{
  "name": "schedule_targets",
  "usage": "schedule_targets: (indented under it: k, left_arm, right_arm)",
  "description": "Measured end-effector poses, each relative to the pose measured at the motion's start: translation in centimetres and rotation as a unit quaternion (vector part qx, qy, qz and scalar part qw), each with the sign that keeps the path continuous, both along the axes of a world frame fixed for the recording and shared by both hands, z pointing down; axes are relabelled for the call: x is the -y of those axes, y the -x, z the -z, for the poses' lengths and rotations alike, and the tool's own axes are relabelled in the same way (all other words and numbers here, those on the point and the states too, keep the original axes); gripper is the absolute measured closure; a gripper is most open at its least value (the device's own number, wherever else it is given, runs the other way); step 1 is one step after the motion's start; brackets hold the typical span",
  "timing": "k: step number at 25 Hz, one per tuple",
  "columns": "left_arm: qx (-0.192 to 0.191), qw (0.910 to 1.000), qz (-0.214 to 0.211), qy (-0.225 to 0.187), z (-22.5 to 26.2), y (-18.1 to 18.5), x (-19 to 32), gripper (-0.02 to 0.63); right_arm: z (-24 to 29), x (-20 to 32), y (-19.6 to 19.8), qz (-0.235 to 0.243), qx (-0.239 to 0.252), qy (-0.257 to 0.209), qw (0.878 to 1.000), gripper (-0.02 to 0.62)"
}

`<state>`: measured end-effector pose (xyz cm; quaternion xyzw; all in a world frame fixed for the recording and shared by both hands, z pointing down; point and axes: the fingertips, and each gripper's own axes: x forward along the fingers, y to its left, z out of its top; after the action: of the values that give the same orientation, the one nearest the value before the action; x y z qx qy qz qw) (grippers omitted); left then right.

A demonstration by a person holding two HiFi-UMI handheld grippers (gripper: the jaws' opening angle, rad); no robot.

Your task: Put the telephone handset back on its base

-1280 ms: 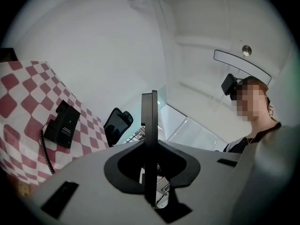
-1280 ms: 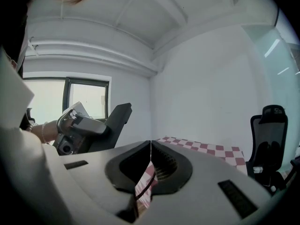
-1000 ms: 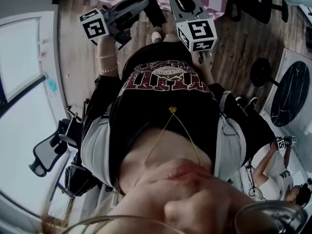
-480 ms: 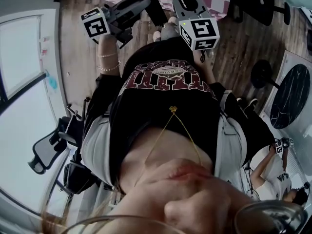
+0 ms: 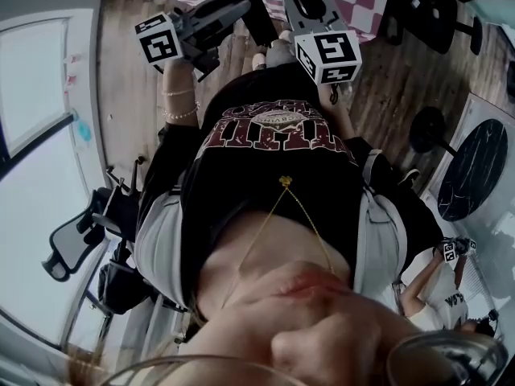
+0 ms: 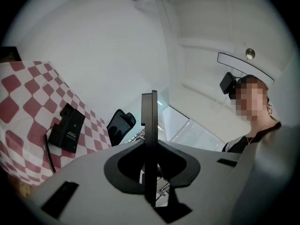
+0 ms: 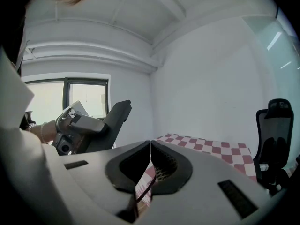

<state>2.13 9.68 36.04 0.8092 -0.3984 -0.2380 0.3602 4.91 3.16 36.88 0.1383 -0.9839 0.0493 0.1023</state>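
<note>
Both closed on nothing: left gripper (image 6: 150, 98), right gripper (image 7: 150, 143); telephone (image 6: 68, 128) label unreadable.

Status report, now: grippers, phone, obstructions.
Left gripper shut, empty. Right gripper shut, empty. Black telephone on checked tablecloth, cord beside it, untouched; cannot tell if hung up. No obstruction visible near it.
</note>
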Motion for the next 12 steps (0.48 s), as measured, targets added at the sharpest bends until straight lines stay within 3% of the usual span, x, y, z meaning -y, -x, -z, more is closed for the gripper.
schedule_targets:
  k: [6,12]
  left_arm:
    - [0.001,1.0000,0.006,0.001,0.3,0.4,0.6,0.525]
    - [-0.005,0.9999,0.006,0.010,0.2,3.0,6.6,0.525]
  right_arm:
    - [0.2,1.7,-0.4,-0.008,-0.004,0.000,1.000,0.575]
    - [-0.1,7.8,2.7,-0.003,-0.008,0.009,1.000,0.575]
